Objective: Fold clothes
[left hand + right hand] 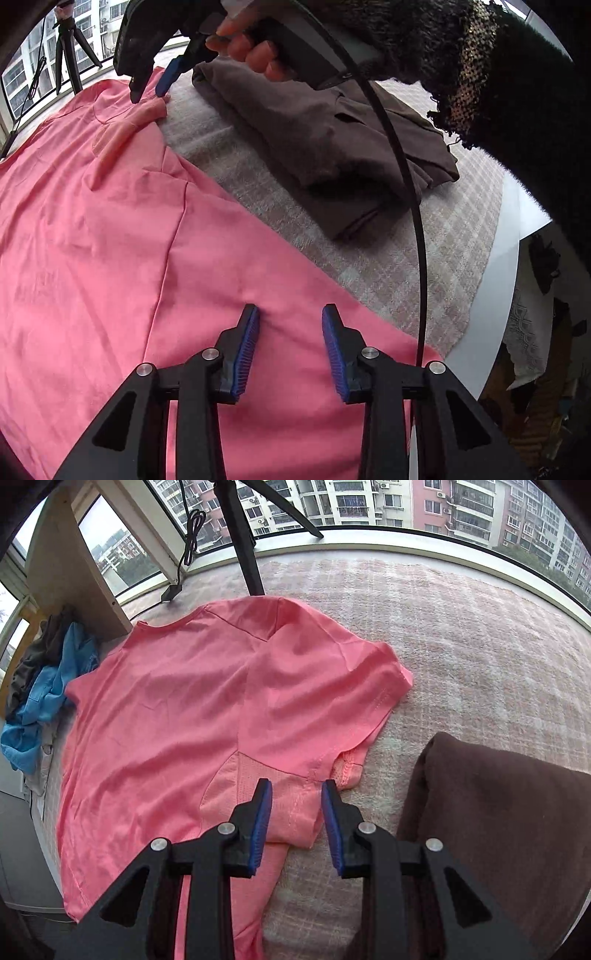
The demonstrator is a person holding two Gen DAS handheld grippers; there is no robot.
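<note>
We hold our left gripper [290,314] low, its jaws spread wide. Our right gripper [296,788] is parted too, gripped by our right hand [245,46].

Left hand-held gripper [290,314] gapes over the pink shirt [110,240]; right hand-held gripper [147,90] touches its sleeve.

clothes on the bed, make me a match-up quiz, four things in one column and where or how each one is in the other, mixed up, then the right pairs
Things:
1. pink t-shirt
2. brown garment
3. blue garment
4. right tongs

States:
A. crumpled in a heap by the window-side edge
B. open over a pink sleeve
C. spread out flat on the plaid blanket
D. already folded, beside the pink one

Pairs: 1-C, 2-D, 3-A, 4-B
</note>
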